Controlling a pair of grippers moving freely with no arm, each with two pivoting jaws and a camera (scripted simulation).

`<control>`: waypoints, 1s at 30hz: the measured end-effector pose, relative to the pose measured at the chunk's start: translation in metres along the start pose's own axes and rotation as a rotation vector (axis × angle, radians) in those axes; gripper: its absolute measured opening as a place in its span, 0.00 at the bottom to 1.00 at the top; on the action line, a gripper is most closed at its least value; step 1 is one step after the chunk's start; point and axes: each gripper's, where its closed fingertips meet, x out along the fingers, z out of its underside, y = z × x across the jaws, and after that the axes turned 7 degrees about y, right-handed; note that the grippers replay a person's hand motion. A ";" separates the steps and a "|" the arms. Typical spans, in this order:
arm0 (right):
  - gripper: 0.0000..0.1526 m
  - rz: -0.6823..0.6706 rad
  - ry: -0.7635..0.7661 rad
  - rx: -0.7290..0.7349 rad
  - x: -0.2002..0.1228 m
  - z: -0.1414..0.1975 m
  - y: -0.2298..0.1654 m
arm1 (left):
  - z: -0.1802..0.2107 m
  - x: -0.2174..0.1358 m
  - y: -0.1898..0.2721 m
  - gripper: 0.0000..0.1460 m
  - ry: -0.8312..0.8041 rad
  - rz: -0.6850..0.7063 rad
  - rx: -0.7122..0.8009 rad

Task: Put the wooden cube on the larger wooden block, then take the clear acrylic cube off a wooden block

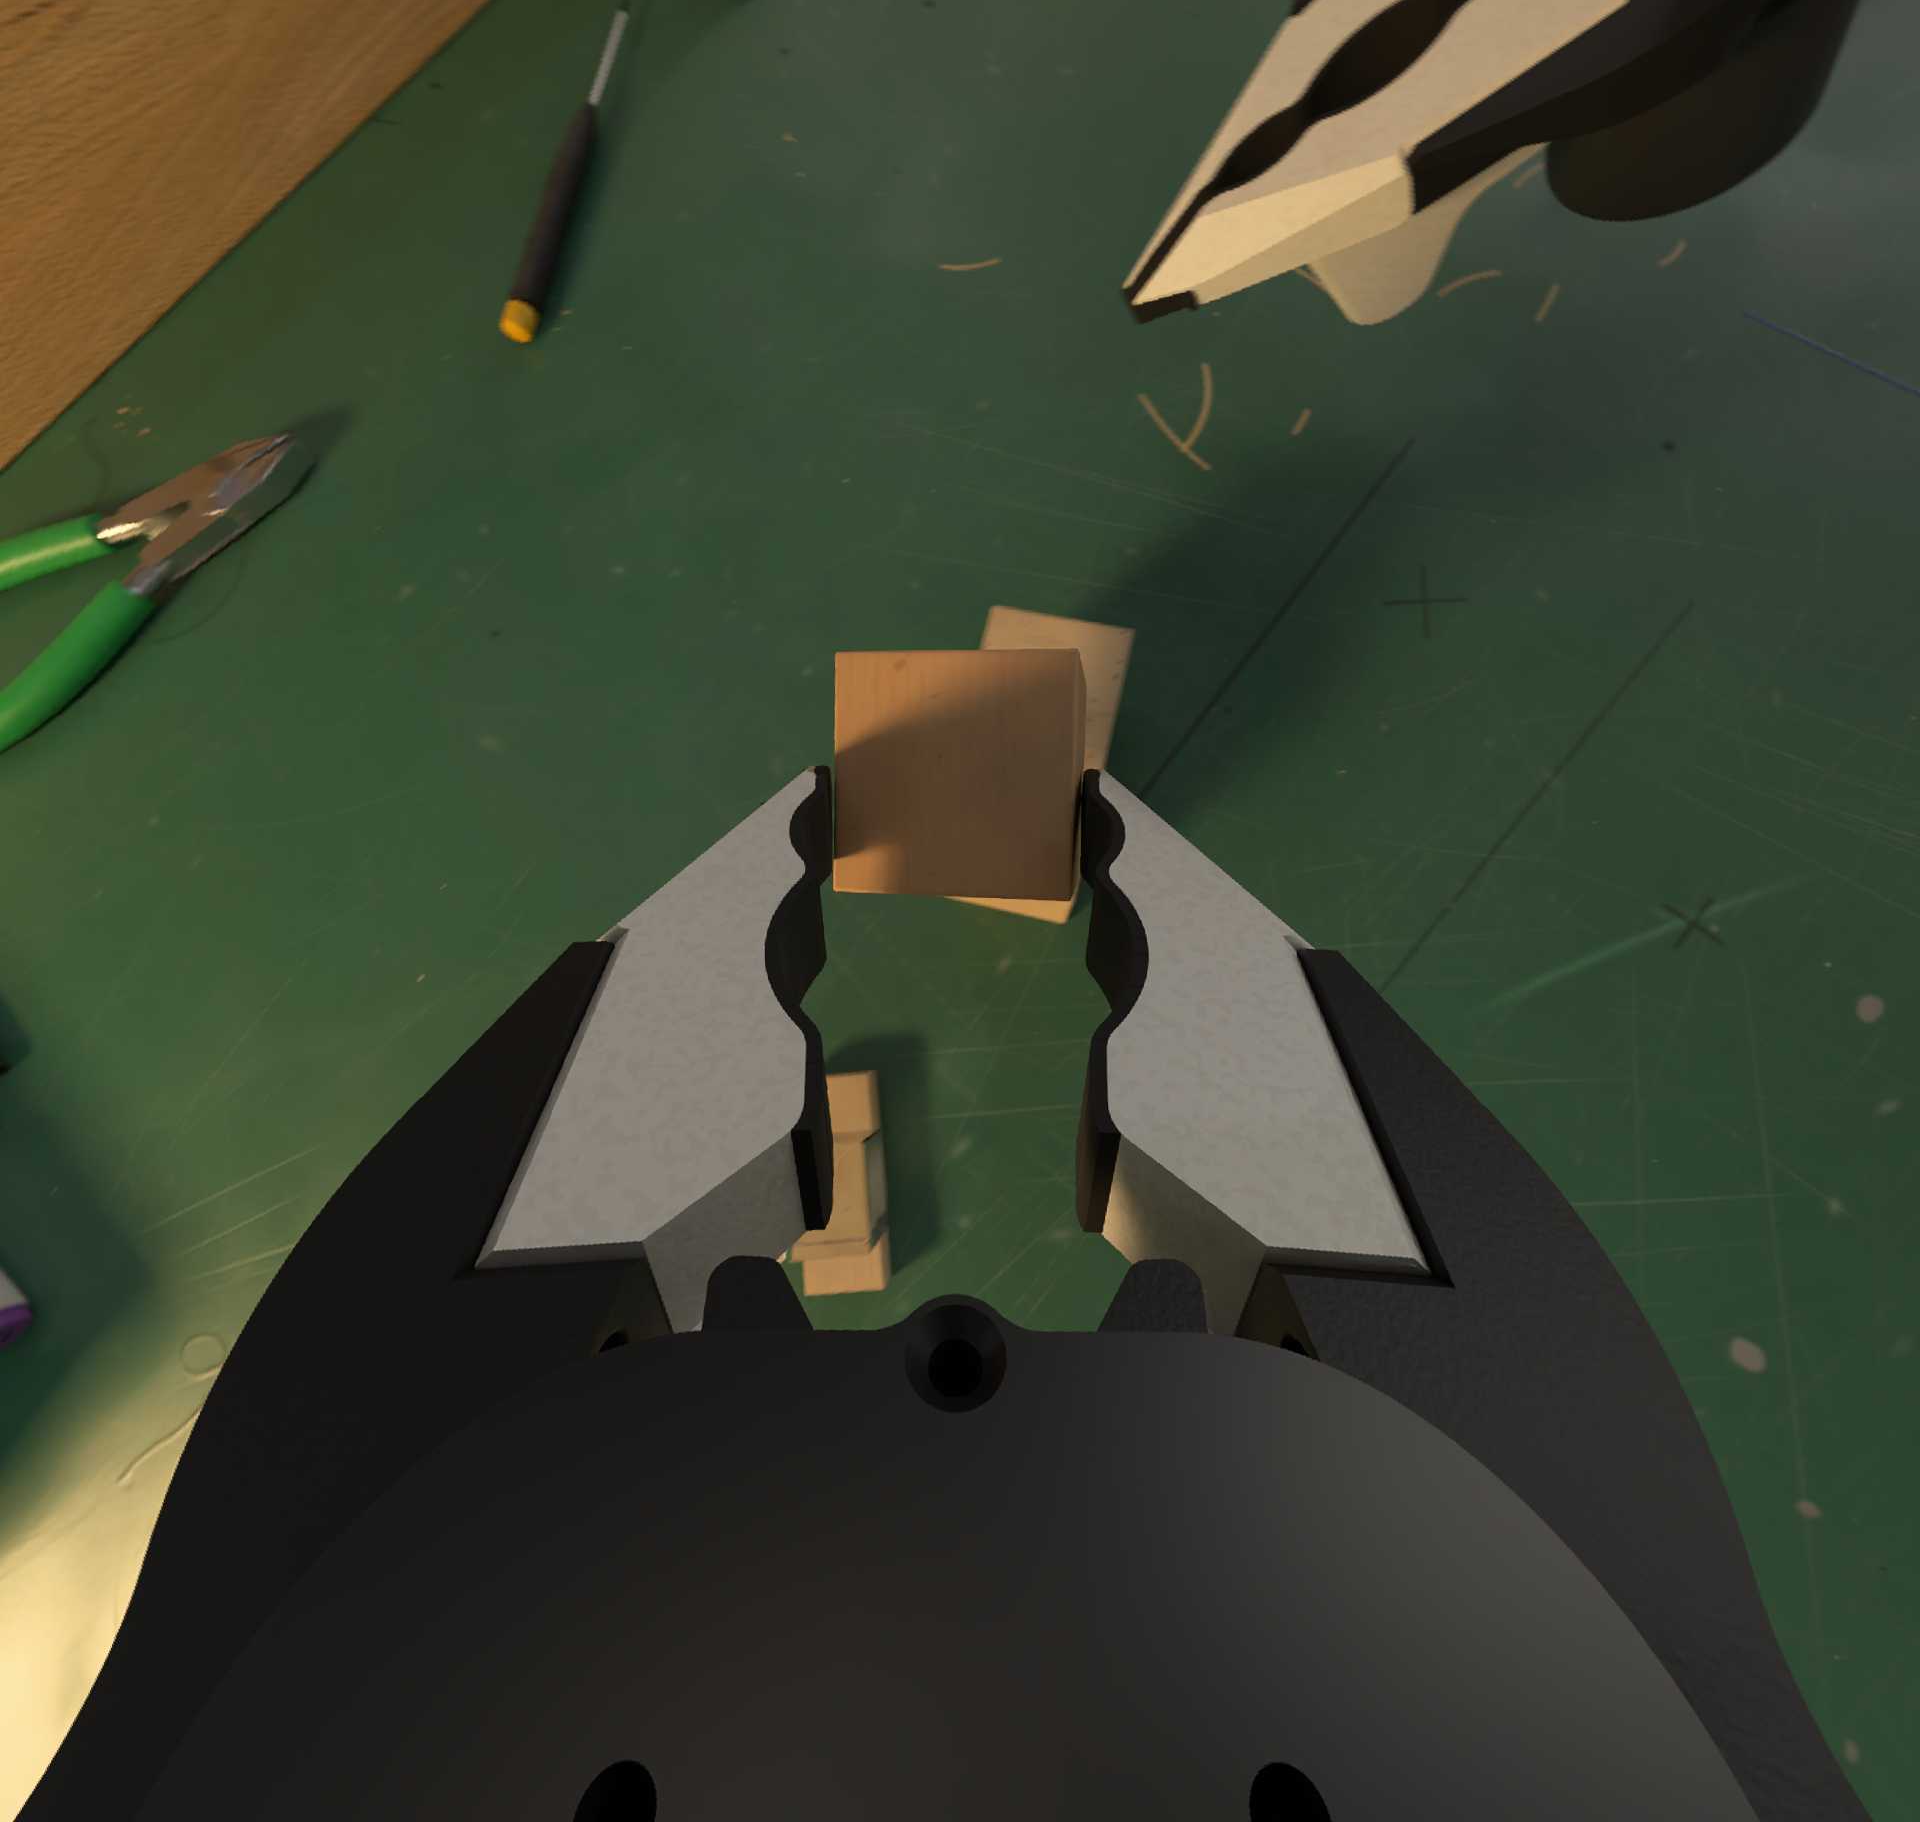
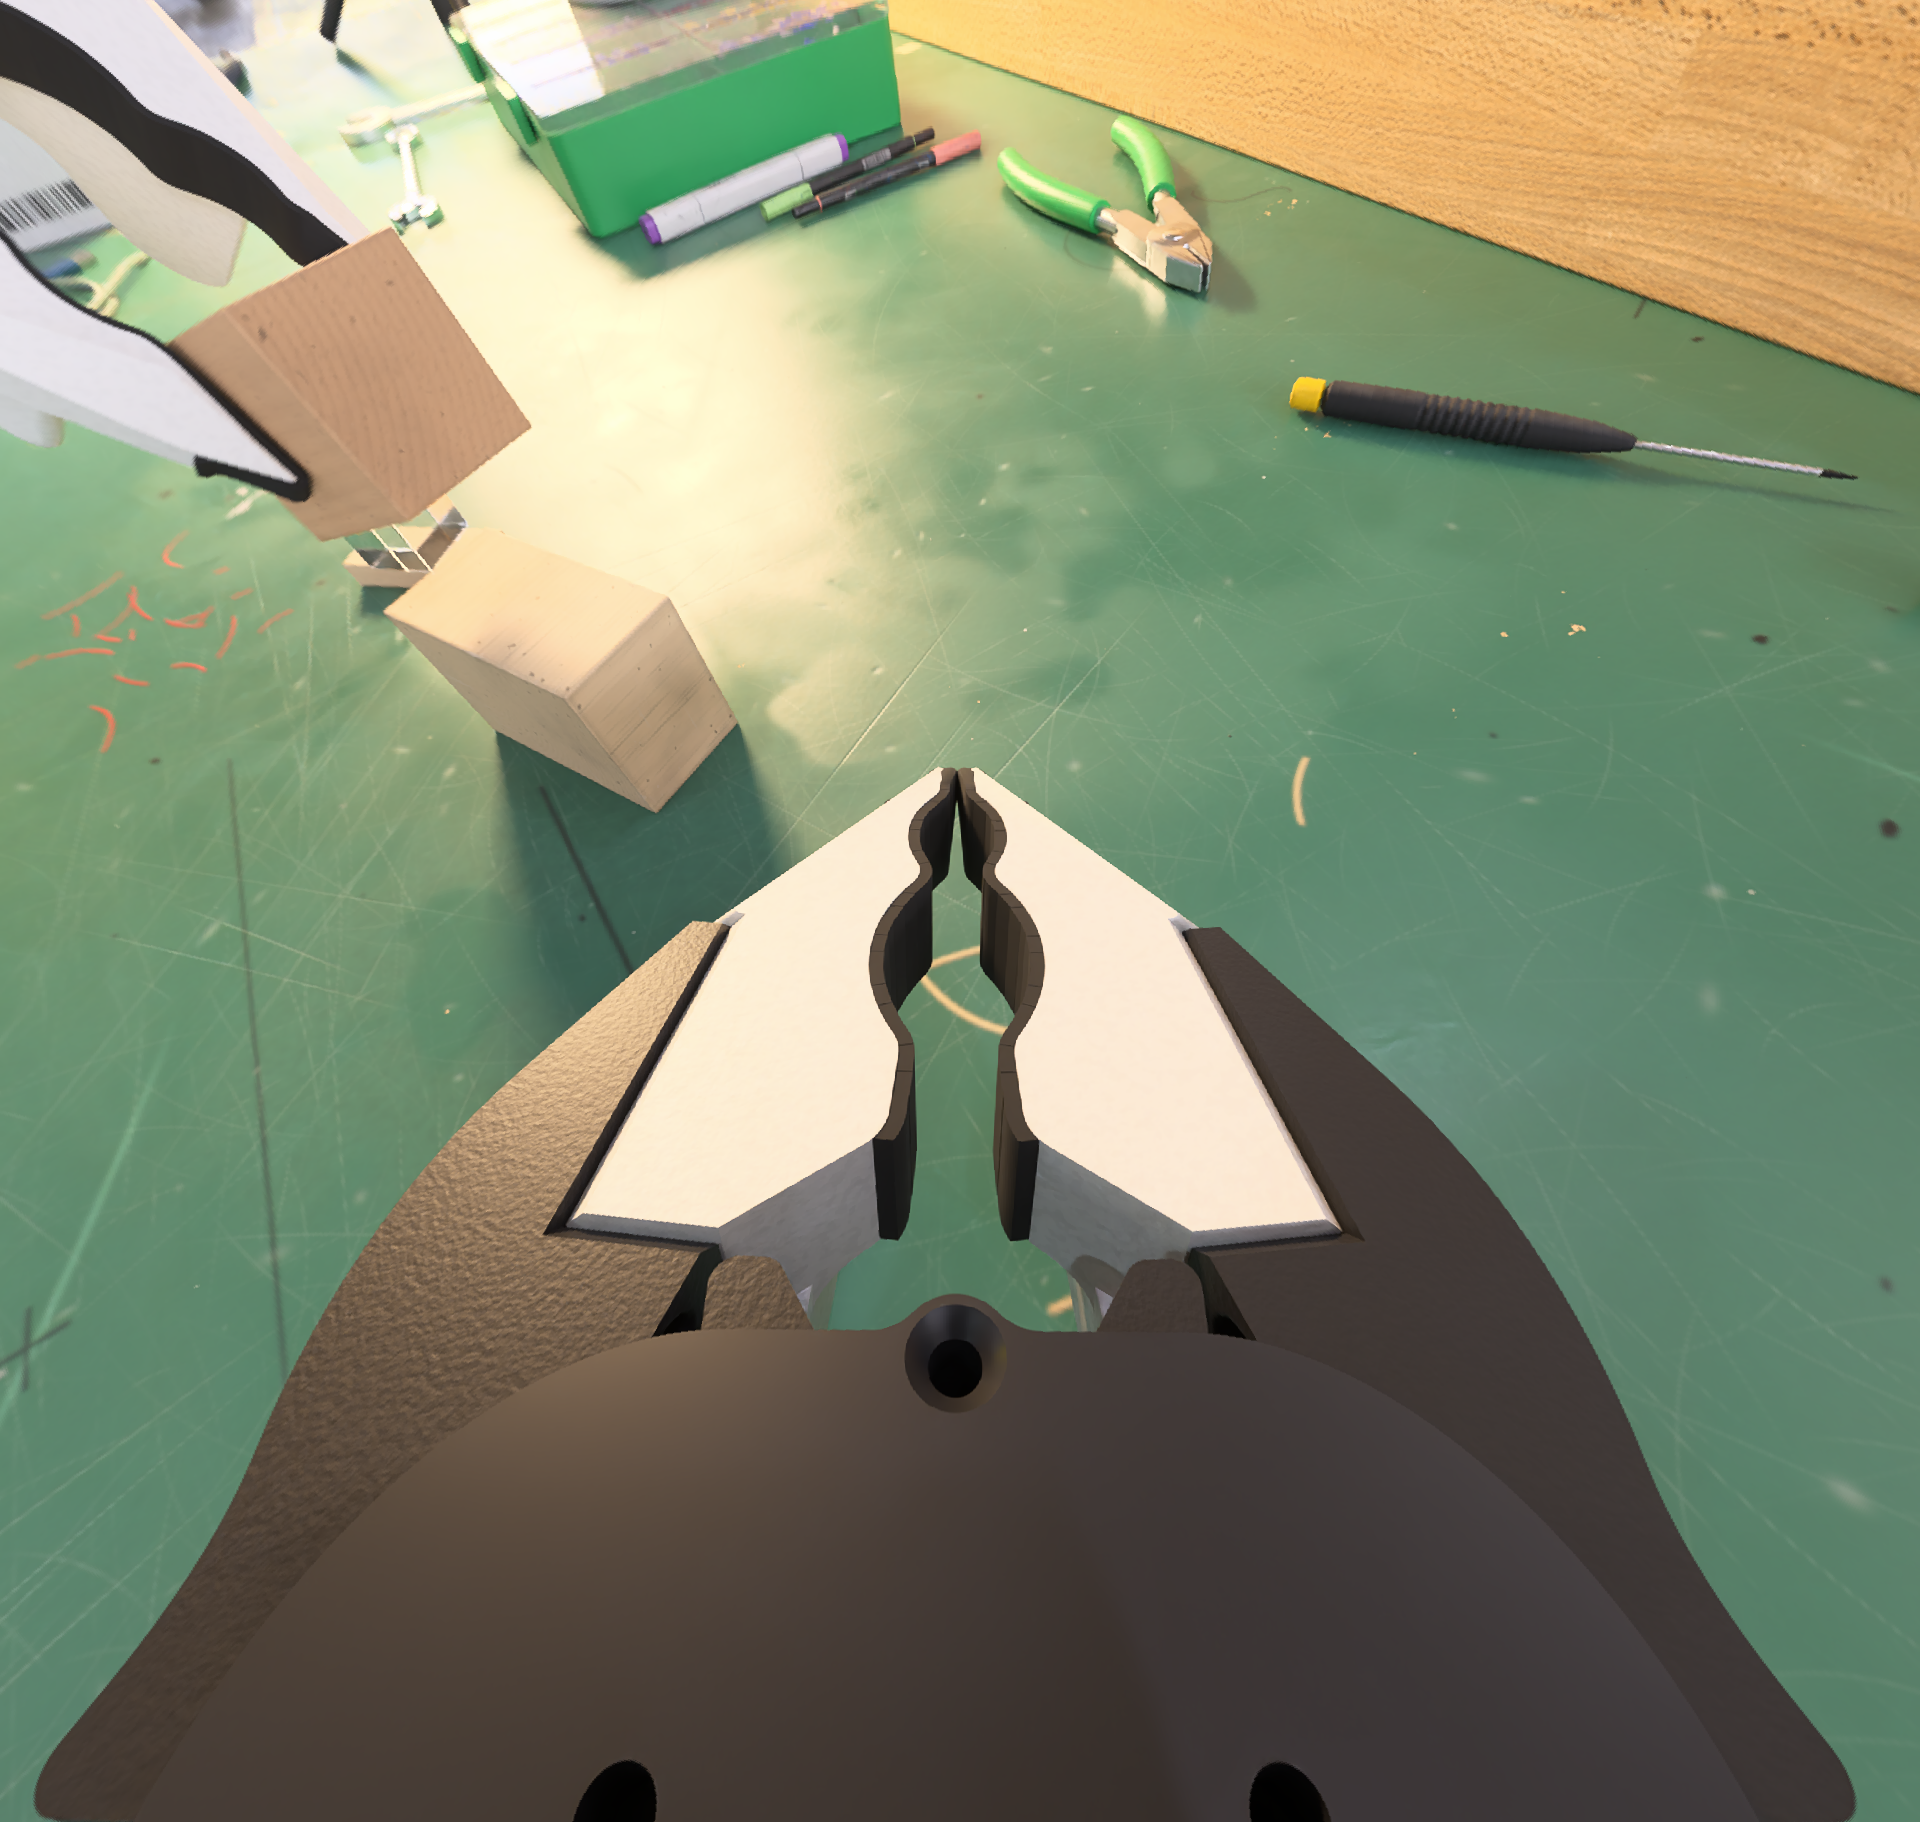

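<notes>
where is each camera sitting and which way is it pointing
Left wrist view: sits on the left claw, looking down along its fingers at the wooden cube it grips above the larger wooden block; the right claw shows top right.
Right wrist view: sits on the right claw, shut and empty, facing across the green mat toward the pliers.
Shared: cube, larger block, pliers, screwdriver.

Left wrist view: high above green surface [image 1: 623,629], steep downward look along own claw [image 1: 956,816], wooden cube [image 1: 951,775] close ahead. Right wrist view: lower, shallower, facing wooden wall [image 2: 1455,110]. Shared: cube, larger wooden block [image 2: 566,666], pliers [image 2: 1122,214], screwdriver [image 2: 1507,422].
</notes>
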 end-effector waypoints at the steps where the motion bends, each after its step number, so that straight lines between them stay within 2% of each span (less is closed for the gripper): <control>1: 0.00 0.005 -0.007 -0.013 0.001 0.001 -0.001 | -0.002 0.004 0.006 0.33 -0.015 0.010 0.012; 6: 0.00 0.026 -0.027 -0.066 0.002 0.003 -0.003 | 0.004 0.027 0.018 0.32 -0.099 0.025 0.050; 30: 0.00 0.000 -0.049 -0.067 0.004 0.006 -0.006 | 0.002 0.031 0.016 0.32 -0.135 0.154 0.156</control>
